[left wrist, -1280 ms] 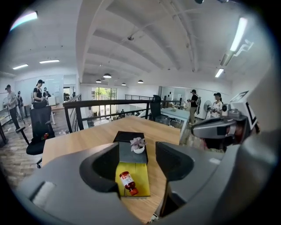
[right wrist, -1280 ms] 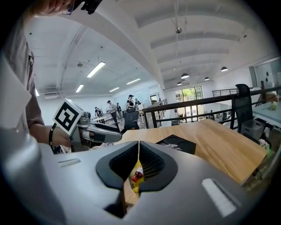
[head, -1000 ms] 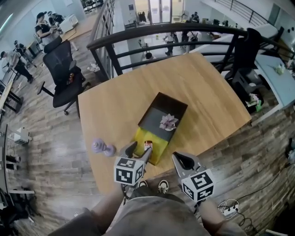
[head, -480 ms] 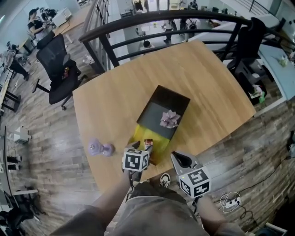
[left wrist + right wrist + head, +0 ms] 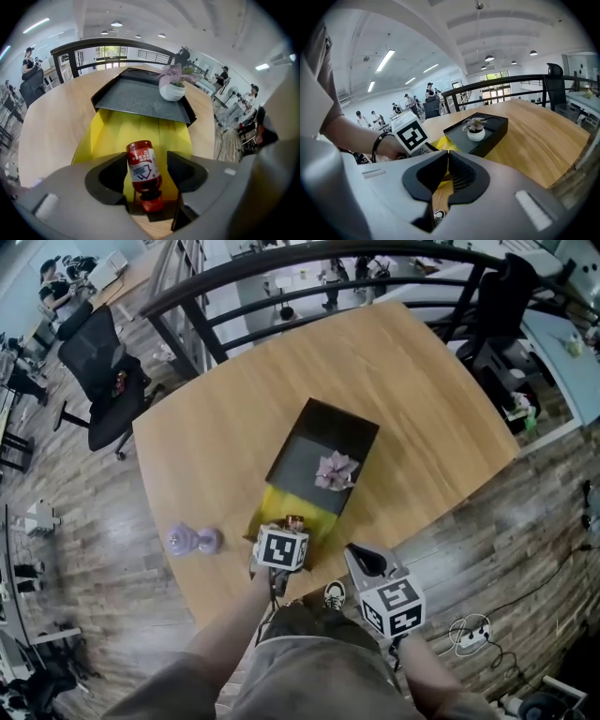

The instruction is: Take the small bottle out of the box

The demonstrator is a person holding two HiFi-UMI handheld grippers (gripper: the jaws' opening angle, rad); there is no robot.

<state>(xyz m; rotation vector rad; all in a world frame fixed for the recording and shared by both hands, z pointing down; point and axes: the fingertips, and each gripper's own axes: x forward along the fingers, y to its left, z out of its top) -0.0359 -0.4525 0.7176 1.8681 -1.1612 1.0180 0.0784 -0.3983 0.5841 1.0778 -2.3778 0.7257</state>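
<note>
— Since both tools are up, what sits in that box?
— Only one thing that I can see: the small red bottle with a white label (image 5: 143, 171). It is low in the centre of my left gripper view, at the near end of the yellow open-topped box (image 5: 105, 133), tilted with its red cap towards me.
— And your left gripper (image 5: 146, 161)?
— Its jaws are wide apart, one on each side of the bottle. One looks to be touching it, and a sliver of yellow shows beside the other. It isn't clamped.
— The dark part above?
— A black shallow tray (image 5: 126, 96) lies over the box's far half, upper centre of the frame. It carries a pink-leaved plant in a white round pot (image 5: 172, 91).
— The right gripper (image 5: 446, 161)?
— Its jaws are pressed together on nothing. It sits at the lower right of the head view, by the near edge of the pale wooden table (image 5: 216, 427).
</note>
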